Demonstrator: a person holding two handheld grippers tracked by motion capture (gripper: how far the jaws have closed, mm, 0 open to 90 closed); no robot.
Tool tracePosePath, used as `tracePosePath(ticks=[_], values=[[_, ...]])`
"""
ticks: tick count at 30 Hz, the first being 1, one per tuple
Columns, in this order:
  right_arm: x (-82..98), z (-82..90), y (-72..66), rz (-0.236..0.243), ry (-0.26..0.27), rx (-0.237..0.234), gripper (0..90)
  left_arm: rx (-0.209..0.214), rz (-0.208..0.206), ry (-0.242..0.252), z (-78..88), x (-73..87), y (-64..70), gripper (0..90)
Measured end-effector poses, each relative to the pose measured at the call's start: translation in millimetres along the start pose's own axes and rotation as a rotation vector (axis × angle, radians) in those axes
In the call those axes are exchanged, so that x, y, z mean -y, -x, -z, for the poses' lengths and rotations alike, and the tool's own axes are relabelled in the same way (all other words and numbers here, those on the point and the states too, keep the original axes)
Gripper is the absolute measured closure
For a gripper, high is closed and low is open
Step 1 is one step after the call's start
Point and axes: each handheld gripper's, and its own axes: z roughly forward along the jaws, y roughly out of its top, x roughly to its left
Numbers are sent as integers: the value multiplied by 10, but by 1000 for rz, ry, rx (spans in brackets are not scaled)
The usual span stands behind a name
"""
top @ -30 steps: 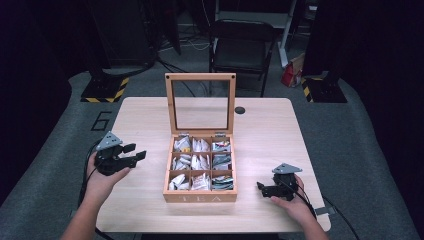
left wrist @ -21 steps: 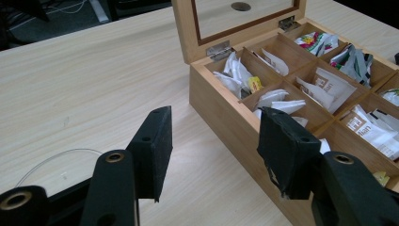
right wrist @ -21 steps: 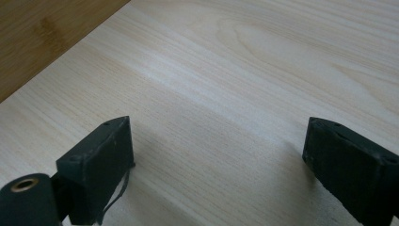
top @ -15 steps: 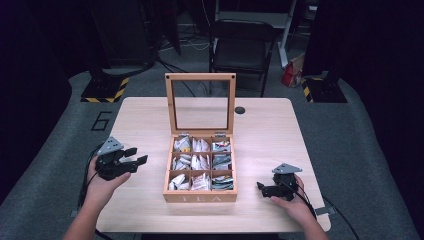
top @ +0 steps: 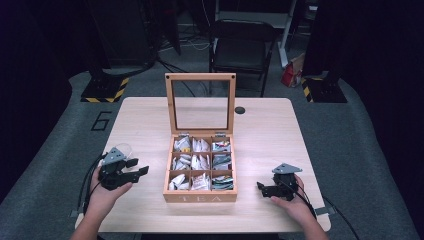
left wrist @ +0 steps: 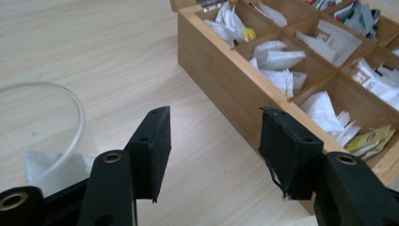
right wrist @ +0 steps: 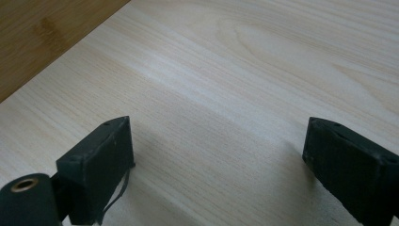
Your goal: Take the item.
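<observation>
An open wooden tea box [top: 200, 197] stands mid-table, its glass-paned lid [top: 200, 77] upright at the back. Its compartments hold several paper tea bags [top: 199, 161]. My left gripper [top: 139, 167] hovers left of the box, jaws pointing at its side, open with nothing between them. In the left gripper view the left gripper [left wrist: 214, 117] faces the box wall [left wrist: 221, 80], and a clear glass [left wrist: 42, 117] with a white paper piece inside stands at the left. My right gripper [top: 260, 189] rests low on the table right of the box, open and empty. In its own view the right gripper [right wrist: 219, 125] frames bare wood.
The light wooden table [top: 270, 130] has bare room around the box. A small black round cap [top: 240, 110] sits near the back edge. A black chair [top: 240, 45] stands behind the table. Cables trail off the front corners.
The left hand has come down and a little toward the front edge with its gripper, jaws still open. The right hand and the box have not moved.
</observation>
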Motion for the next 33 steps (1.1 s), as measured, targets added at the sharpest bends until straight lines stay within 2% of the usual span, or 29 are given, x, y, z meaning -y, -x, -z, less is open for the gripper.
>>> tracePosePath(ticks=[8,11,16,33], values=[[-1,4,1,1,1,-3,84,10,-5,-31,-80,174,23,427],[0,1,-2,-3,1,-4,84,14,17,-21,-124,264,20,426],[-1,5,2,2,1,-2,84,9,32,-35,-183,372,-28,423],[0,3,3,4,0,0,84,7,41,-68,-269,500,-66,417]])
